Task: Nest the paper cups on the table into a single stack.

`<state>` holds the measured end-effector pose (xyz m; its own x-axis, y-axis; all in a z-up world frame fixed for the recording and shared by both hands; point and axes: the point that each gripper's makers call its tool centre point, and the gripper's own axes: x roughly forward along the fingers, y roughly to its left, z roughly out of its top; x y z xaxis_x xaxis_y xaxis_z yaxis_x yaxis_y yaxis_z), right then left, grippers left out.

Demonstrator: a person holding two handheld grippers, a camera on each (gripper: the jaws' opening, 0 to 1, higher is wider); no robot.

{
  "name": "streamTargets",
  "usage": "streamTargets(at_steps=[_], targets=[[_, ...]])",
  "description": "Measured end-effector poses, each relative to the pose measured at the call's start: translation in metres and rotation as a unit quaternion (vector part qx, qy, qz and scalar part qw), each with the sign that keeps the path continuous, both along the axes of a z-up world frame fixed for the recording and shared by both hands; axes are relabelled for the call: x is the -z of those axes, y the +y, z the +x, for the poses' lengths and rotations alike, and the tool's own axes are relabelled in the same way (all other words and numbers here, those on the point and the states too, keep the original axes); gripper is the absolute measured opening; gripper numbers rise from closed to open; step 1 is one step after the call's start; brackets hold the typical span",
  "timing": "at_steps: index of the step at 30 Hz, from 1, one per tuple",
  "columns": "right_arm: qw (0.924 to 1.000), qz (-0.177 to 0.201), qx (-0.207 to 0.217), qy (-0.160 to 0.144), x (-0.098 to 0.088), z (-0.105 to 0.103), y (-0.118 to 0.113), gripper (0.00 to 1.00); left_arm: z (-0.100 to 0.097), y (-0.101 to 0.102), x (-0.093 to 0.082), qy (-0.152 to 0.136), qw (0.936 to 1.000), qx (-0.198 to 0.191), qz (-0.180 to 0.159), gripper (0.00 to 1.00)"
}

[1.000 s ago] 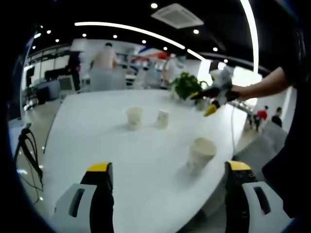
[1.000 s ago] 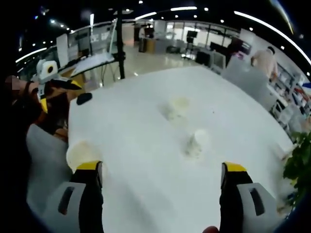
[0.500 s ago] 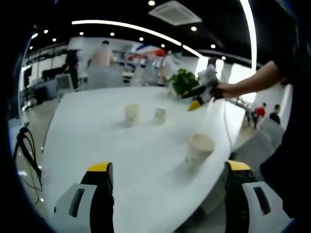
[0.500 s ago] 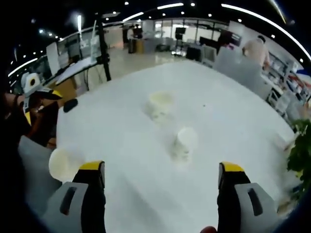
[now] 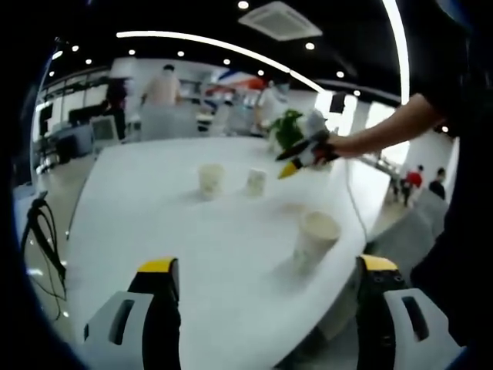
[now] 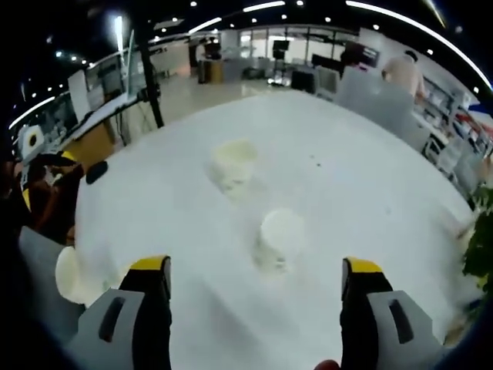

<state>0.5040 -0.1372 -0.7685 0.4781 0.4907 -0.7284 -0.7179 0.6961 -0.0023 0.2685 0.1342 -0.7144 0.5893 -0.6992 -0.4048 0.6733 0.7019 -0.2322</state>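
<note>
Three paper cups are seen standing upright and well apart from one another on the white table (image 5: 139, 231). In the left gripper view, the nearest cup (image 5: 314, 237) stands ahead of the left gripper (image 5: 262, 308) and toward its right jaw, close to the table's edge; nothing is held between the jaws, which are spread wide. Farther ahead, between the lines of the two jaws, the middle cup (image 5: 210, 179) and the far cup (image 5: 256, 182) are seen side by side without touching. Beyond them, past the right jaw's side, the right gripper (image 5: 296, 160) is held out over the table on an outstretched arm, with a green plant (image 5: 286, 129) behind it.

In the right gripper view, the right gripper's own jaws are likewise spread apart and empty. One cup (image 6: 279, 236) is seen just ahead, between the jaws. Another cup (image 6: 233, 163) stands farther ahead and slightly toward the left jaw. A third cup (image 6: 75, 274) sits outside the left jaw, at the table's edge.
</note>
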Motion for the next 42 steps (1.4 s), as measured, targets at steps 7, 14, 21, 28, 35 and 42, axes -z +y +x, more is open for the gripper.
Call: streamTargets(at_steps=[7,14,21,28,35,42], targets=[[1.0000,-0.003,-0.002,0.004,0.015,0.019,0.001,0.85,0.000,0.001,0.000,0.003,1.0000,-0.005,0.003,0.93],[0.9999,-0.009,-0.011,0.003,0.022,0.034,0.004,0.79,0.005,0.006,-0.005,-0.005,0.9999,-0.016,0.005,0.93],[0.9998,-0.009,-0.013,0.012,0.026,0.042,0.008,0.74,0.008,0.005,-0.006,-0.004,0.9998,-0.018,0.004,0.94],[0.9995,-0.011,-0.024,0.017,0.030,0.044,0.013,0.65,0.006,0.004,0.000,0.001,0.9999,-0.014,0.010,0.94],[0.9991,-0.007,-0.031,0.027,0.036,0.042,0.017,0.57,0.007,0.004,0.001,0.002,0.9998,-0.016,0.011,0.93],[0.9986,-0.019,-0.040,0.029,0.047,0.049,0.013,0.49,0.006,0.005,0.002,0.005,0.9998,-0.019,0.010,0.93]])
